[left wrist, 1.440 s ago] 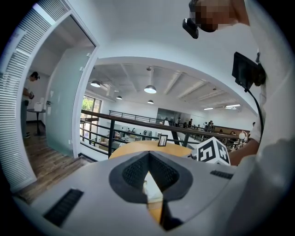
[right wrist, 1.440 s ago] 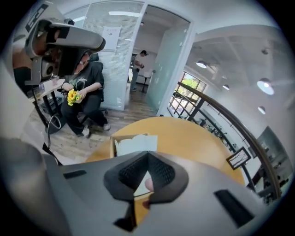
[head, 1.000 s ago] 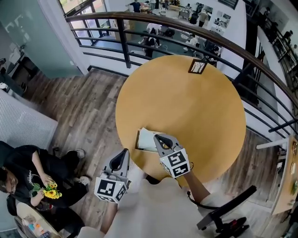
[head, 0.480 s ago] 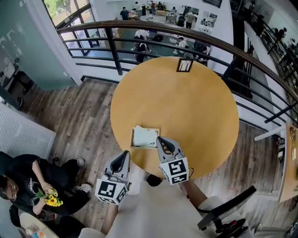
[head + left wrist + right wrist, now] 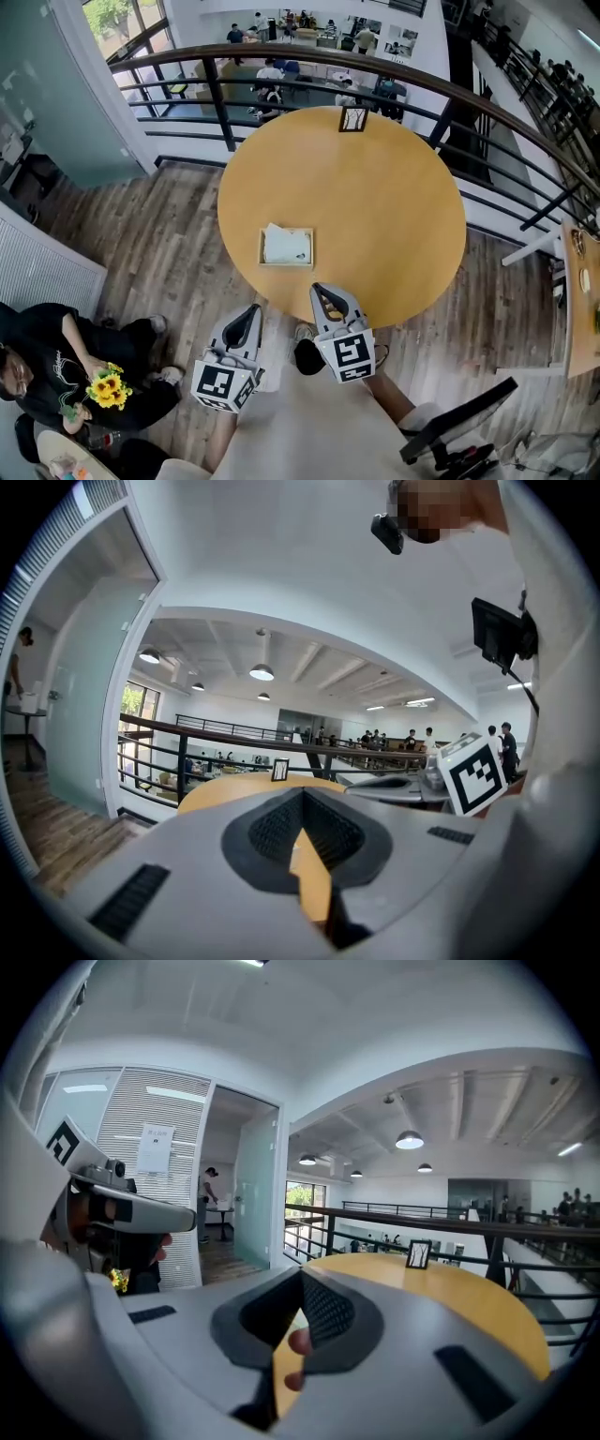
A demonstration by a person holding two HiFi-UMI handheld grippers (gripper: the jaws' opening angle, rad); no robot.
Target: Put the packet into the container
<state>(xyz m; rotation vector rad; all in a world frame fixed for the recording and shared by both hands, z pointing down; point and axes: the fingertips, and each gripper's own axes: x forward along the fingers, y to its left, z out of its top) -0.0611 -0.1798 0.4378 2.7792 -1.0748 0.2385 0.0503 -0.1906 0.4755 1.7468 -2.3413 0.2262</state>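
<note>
packet point(image 5: 283, 244) lies inside container point(image 5: 286, 266), near edge of counter point(image 5: 384, 197) | right tongs point(image 5: 322, 293) pressed together, empty; a second ago over the container, now backed off past counter rim | left tongs point(image 5: 251, 313) pressed together, empty, beside body | judged: packet placed, task looks done, hands retreating

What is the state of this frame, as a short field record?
packet: lying inside the container
container: on the round table, near side
left gripper: shut, empty, off the table
right gripper: shut, empty, at the table's near edge
other: small framed sign at the far edge
</note>
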